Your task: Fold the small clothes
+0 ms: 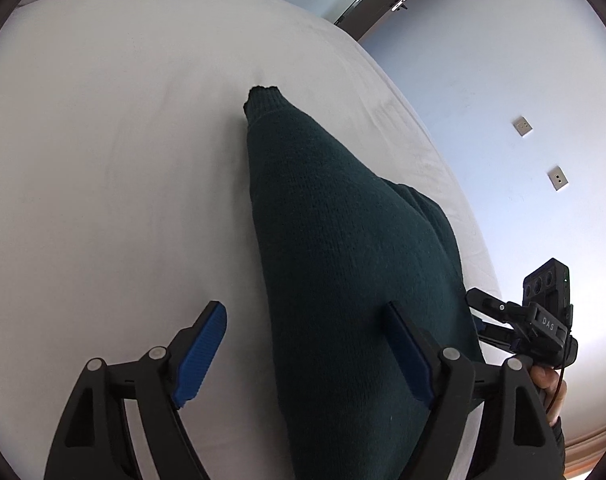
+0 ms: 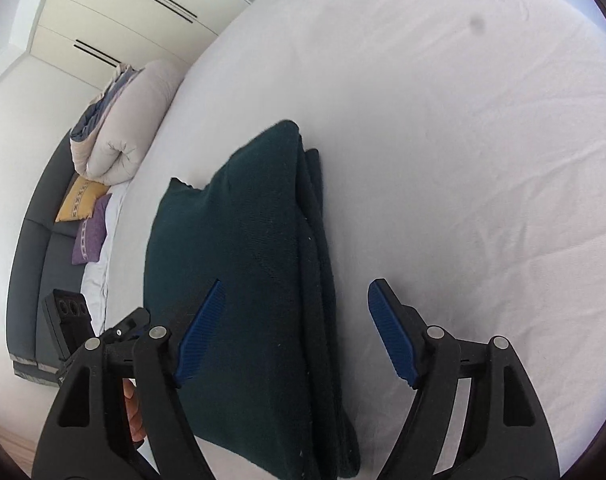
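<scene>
1. A bed [image 2: 483,140] with a white sheet fills both views.
2. A dark green knitted sweater [image 2: 243,272] lies folded on the sheet near the bed edge, its layers stacked along 1 side; a ribbed cuff [image 1: 263,98] points away in the left wrist view.
3. A rolled beige duvet [image 2: 131,128] lies at the head end, with 1 yellow cushion [image 2: 81,200] and 1 purple cushion [image 2: 91,236] beside it.
4. The right gripper [image 2: 297,328] stands wide open over the sweater's stacked edge, blue pads clear of the fabric, holding nothing.
5. The left gripper [image 1: 307,348] is also wide open, holding nothing; the sweater's opposite edge lies between its pads.
</scene>
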Motion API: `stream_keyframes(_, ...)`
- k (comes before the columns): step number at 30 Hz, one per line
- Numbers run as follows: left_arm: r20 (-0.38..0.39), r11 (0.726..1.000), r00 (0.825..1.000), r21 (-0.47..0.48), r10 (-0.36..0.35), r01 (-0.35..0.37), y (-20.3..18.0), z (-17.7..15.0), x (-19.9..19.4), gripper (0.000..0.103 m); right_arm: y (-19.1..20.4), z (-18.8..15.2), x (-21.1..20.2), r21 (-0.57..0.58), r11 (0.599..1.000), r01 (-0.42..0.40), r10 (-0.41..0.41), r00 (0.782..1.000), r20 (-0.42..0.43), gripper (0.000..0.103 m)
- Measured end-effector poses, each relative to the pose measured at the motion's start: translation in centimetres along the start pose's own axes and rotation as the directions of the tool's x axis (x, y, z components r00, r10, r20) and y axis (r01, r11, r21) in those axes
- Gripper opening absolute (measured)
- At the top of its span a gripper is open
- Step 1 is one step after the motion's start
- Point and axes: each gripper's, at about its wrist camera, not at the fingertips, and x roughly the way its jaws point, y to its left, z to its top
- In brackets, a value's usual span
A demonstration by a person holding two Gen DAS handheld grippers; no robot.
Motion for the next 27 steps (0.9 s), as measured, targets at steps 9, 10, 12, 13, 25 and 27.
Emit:
stream_keyframes(9,-0.05,0.997,0.997,0.06,0.058,-0.055,-2.0,0.2,2.8,0.052,3.1,0.0,3.7,-0.096,0.994,0.058,-0.063,0.997,-0.052,0.038)
stream_keyframes(10,-0.049,0.995,0.996,0.078,0.071,-0.068,-2.3,0.1,2.6,0.05,3.3,0.0,3.9,-0.092,0.993,0.072,-0.077,0.996,-0.05,0.034)
stream_keyframes(12,-0.046,0.992,0.995,0.095,0.088,-0.083,-2.7,0.0,2.2,0.042,4.4,-0.4,3.5,-0.132,0.982,0.132,-0.138,0.99,-0.032,0.028)
stream_keyframes(13,-0.044,0.991,0.995,0.098,0.093,-0.088,-2.8,-0.1,1.8,0.041,5.6,-0.8,3.1,-0.176,0.967,0.184,-0.188,0.982,-0.009,0.024)
stream_keyframes(25,0.084,0.966,0.983,0.187,0.166,-0.179,-1.3,-6.5,-14.9,0.035,20.9,-12.6,-4.8,-0.473,0.84,0.265,-0.221,0.964,0.147,0.019)
stream_keyframes(27,0.097,0.956,0.977,0.208,0.189,-0.206,-0.6,-8.7,-18.0,0.035,22.6,-15.5,-5.7,-0.484,0.845,0.226,-0.184,0.974,0.133,0.019)
